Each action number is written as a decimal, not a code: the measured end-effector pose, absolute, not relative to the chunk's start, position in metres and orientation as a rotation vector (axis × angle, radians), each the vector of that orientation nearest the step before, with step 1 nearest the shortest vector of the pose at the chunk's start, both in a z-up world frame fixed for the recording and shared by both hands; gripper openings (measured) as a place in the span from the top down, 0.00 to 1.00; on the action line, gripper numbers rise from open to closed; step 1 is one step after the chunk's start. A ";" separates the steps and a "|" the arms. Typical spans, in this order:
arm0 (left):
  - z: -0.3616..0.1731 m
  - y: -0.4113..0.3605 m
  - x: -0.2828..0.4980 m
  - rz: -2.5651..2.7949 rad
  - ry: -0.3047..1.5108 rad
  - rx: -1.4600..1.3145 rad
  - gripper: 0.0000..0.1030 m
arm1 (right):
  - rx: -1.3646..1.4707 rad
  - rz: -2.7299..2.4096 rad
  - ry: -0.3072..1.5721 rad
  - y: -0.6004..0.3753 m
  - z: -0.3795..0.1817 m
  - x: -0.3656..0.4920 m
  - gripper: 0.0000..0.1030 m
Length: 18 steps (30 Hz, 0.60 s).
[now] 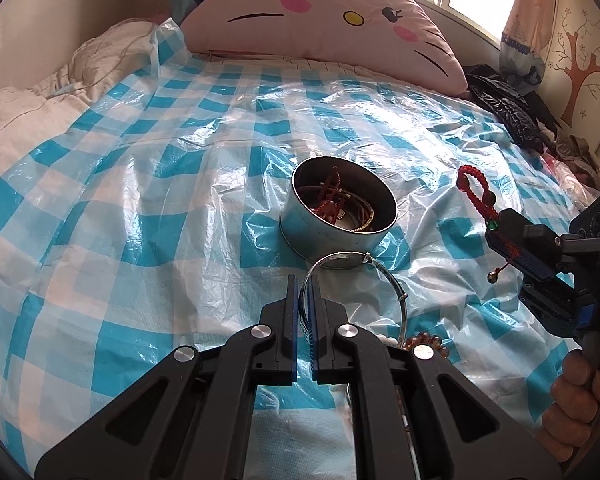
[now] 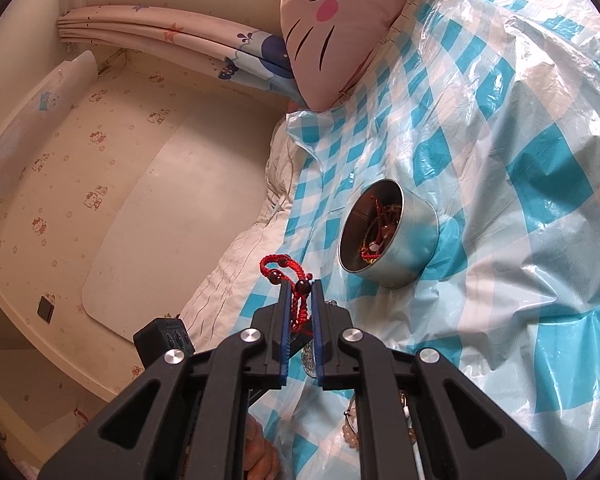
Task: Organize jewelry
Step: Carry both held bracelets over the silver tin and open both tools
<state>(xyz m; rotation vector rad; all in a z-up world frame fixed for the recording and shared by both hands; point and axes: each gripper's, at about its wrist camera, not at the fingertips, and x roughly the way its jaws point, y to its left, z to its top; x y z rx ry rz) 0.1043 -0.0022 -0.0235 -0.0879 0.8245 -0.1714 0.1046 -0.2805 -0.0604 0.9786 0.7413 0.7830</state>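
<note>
In the left wrist view, the left gripper (image 1: 304, 284) is pinching a thin silver bangle (image 1: 384, 276) by its near arc, fingers nearly closed on the wire, and the hoop is hanging just in front of the round metal tin (image 1: 340, 236) sitting on the blue checked plastic sheet (image 1: 140, 200). The bangle is looking stiff, light and slick, so a grip across the wire seems safest. Off to the right, the right gripper (image 1: 508, 240) is carrying a red braided cord bracelet (image 1: 474, 192), soft and limp, its loop sticking upward. In the right wrist view, the right gripper (image 2: 300, 296) is clamping that red braided cord bracelet (image 2: 288, 276) near a dark bead, fingers closed on the cord, with the metal tin (image 2: 404, 240) lying near ahead and already holding other pieces.
</note>
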 end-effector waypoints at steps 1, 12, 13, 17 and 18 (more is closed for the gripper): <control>-0.023 -0.002 0.104 -0.171 0.821 -0.089 0.96 | 0.982 0.788 0.737 -0.280 -0.060 0.105 0.90; -0.014 -0.008 0.106 -0.168 0.798 -0.080 0.96 | 1.006 0.821 0.681 -0.277 -0.053 0.113 0.90; -0.013 -0.008 0.106 -0.168 0.795 -0.077 0.96 | 1.009 0.823 0.676 -0.276 -0.052 0.114 0.90; -0.008 -0.012 0.112 -0.172 0.789 -0.073 0.96 | 1.017 0.828 0.651 -0.275 -0.049 0.119 0.90; -0.007 -0.013 0.114 -0.174 0.787 -0.074 0.96 | 1.018 0.828 0.648 -0.275 -0.048 0.121 0.90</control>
